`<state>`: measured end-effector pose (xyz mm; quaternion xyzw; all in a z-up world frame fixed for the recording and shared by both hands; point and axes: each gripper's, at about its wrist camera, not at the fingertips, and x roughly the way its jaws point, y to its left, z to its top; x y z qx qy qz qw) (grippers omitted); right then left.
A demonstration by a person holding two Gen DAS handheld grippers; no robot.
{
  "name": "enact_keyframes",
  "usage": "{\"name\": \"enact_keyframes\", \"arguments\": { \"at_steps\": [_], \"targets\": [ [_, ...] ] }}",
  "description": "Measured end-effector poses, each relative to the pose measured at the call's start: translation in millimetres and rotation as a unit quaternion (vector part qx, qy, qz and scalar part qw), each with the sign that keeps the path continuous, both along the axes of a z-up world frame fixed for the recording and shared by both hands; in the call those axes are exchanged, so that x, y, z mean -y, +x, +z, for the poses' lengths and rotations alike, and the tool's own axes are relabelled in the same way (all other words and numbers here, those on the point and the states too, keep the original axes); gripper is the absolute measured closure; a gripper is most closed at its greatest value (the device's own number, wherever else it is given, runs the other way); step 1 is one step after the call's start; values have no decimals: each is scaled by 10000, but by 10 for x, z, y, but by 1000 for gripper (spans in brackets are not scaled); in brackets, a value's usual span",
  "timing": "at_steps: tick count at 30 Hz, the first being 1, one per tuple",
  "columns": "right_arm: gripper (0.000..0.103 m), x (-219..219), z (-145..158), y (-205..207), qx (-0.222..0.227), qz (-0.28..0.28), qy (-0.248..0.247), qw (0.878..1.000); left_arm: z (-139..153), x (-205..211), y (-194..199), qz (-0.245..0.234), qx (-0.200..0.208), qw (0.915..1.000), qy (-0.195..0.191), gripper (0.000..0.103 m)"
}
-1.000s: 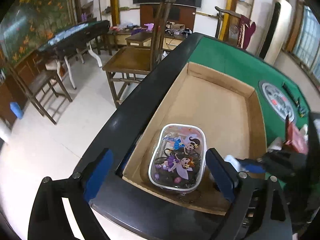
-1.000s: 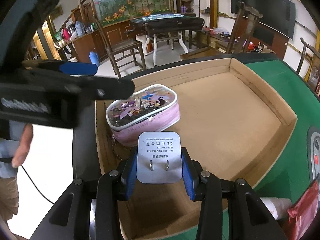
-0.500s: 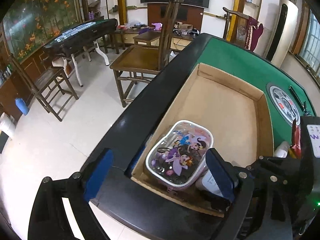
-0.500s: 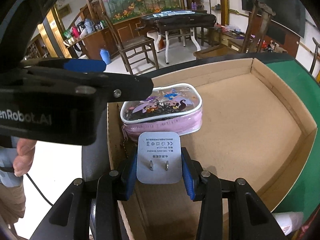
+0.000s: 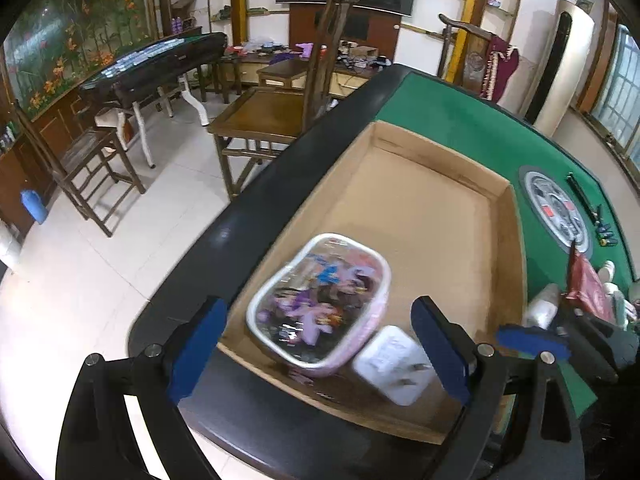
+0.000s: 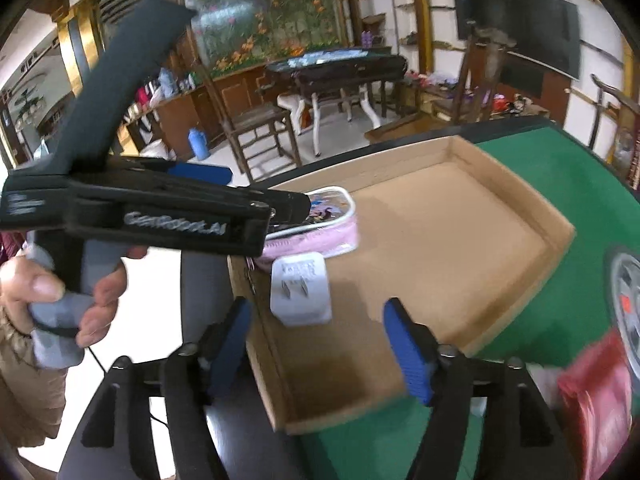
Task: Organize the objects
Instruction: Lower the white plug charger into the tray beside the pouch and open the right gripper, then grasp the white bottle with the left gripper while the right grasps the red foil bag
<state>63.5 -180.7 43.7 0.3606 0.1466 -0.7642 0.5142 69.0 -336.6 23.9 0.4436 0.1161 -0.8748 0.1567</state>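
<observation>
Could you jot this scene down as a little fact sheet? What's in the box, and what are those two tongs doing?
Container: shallow cardboard box on green table
In the box: cartoon pouch; white charger plug beside it, prongs up
Right tongs: open, jaws just opened, nothing between the pads, plug lies free
Left tongs: open above the pouch, holding nothing
Outside the box: red bag

left gripper [image 6: 224, 192]: black frame | blue pads | white lettering | grey handle

Both wrist views look steeply down, near, sharing the cardboard tray [image 5: 516, 240].
</observation>
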Motion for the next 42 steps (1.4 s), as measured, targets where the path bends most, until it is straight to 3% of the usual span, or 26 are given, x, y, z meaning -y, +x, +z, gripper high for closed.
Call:
{"name": "enact_keyframes", "arguments": {
  "at_steps": [4,11,17,22,26,29,33,39,42],
  "targets": [
    [5,-497,145,88,-199,-345,-237,9989,-13,-277,-82,-302,-26,9995,75,10],
    [0,-1525,182,36,-456,-1262,-261,9906,-28,-975,-219,-1251,5,9921,-40,10],
    [0,-2181,123,-145,-236,-1953,-214,9802,-105,-1489,-311,-1846,93,9828,40,10],
    [0,-2407,92,-205,-131,-2163,-493,9750,-127,-1886,-407,-2429,114,9685,-528,10],
    [0,-2442,64,-237,-94,-2169,-647,9740,-142,-2043,-529,-3176,172,9457,-668,10],
    [0,-2450,49,-236,-86,-2169,-710,9736,-168,-2118,-639,-3518,219,9335,-660,16],
    [0,-2444,35,-244,-68,-2165,-794,9730,-264,-2145,-860,-3627,415,9291,-587,22],
    [0,-2448,34,-303,-71,-2153,-733,9738,-531,-2240,-1005,-3730,881,9220,-554,56],
    [0,-2406,53,-376,-102,-2024,-568,9776,-571,-2217,-998,-3698,878,9247,-207,66]
  ]
}}
